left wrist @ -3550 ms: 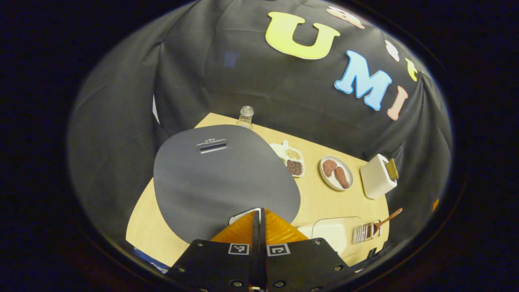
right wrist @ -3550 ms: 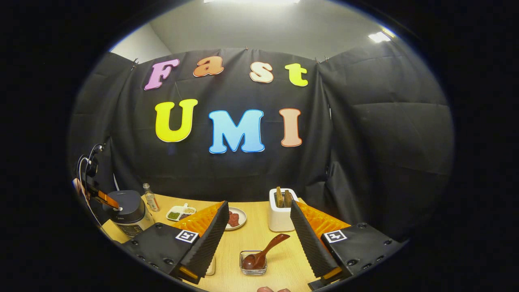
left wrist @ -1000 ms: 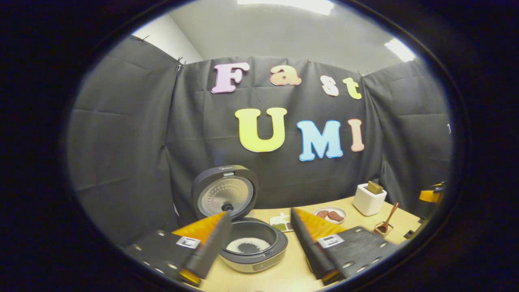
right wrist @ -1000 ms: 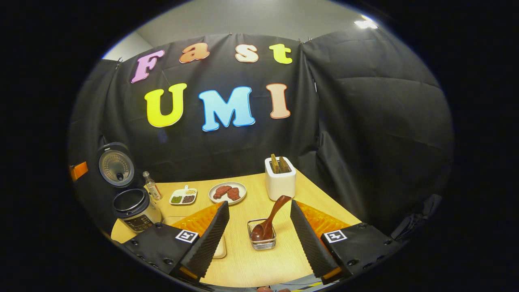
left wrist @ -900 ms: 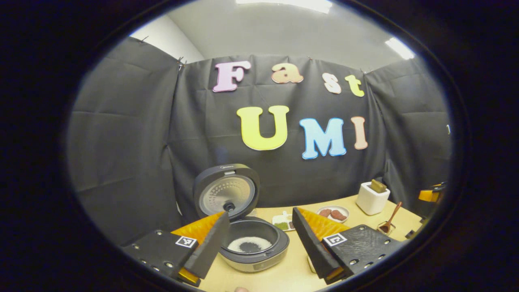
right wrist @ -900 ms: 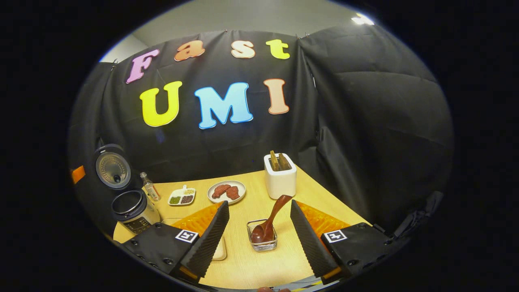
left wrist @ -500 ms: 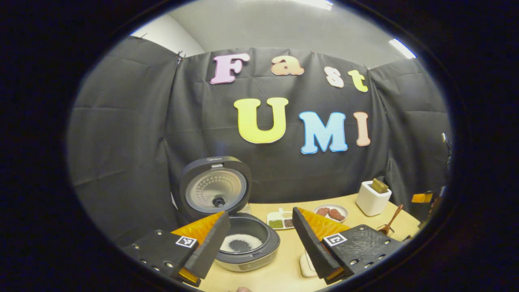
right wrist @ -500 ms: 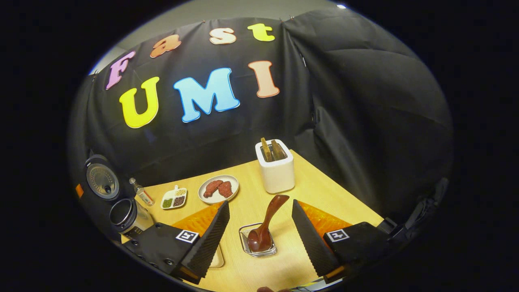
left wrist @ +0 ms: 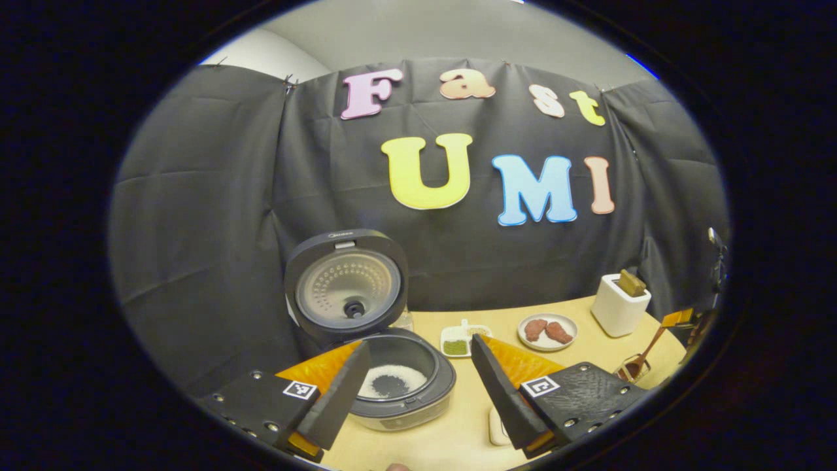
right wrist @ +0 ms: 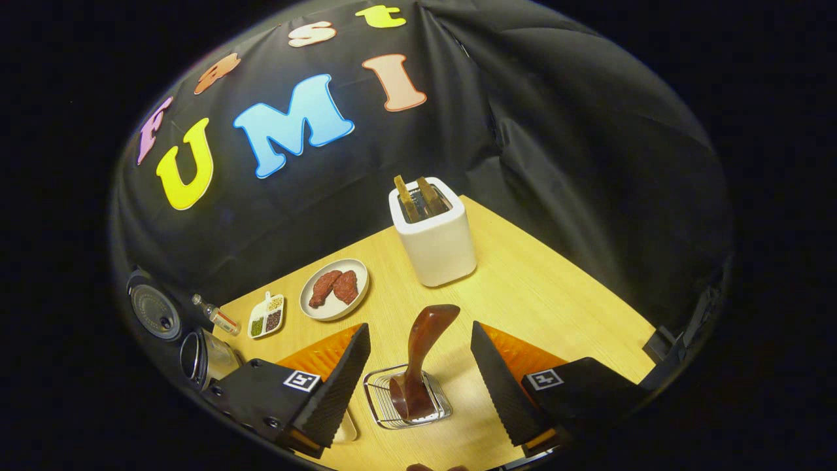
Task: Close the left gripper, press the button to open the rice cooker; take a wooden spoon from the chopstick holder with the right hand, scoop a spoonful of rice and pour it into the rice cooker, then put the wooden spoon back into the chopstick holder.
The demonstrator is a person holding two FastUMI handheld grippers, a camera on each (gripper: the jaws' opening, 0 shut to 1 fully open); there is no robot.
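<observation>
Right tool hangs over the chopstick holder, its two fingers spread wide with nothing between them pressed; the wooden spoon stands in the wire holder with its bowl down and its handle leaning up into the gap, touching neither finger. Beyond the spoon's handle is a white toaster with two slices in its slots, and to the left of that a plate of meat and a small divided dish of beans. Bare tabletop lies to the right of the holder up to the table's edge by the black cloth.

Left tool is also wide open and empty, held in front of the rice cooker, whose lid stands upright. White rice lies in the pot with a dark patch in its middle. In the left gripper view the spoon and holder sit far right, near the tabletop's edge.
</observation>
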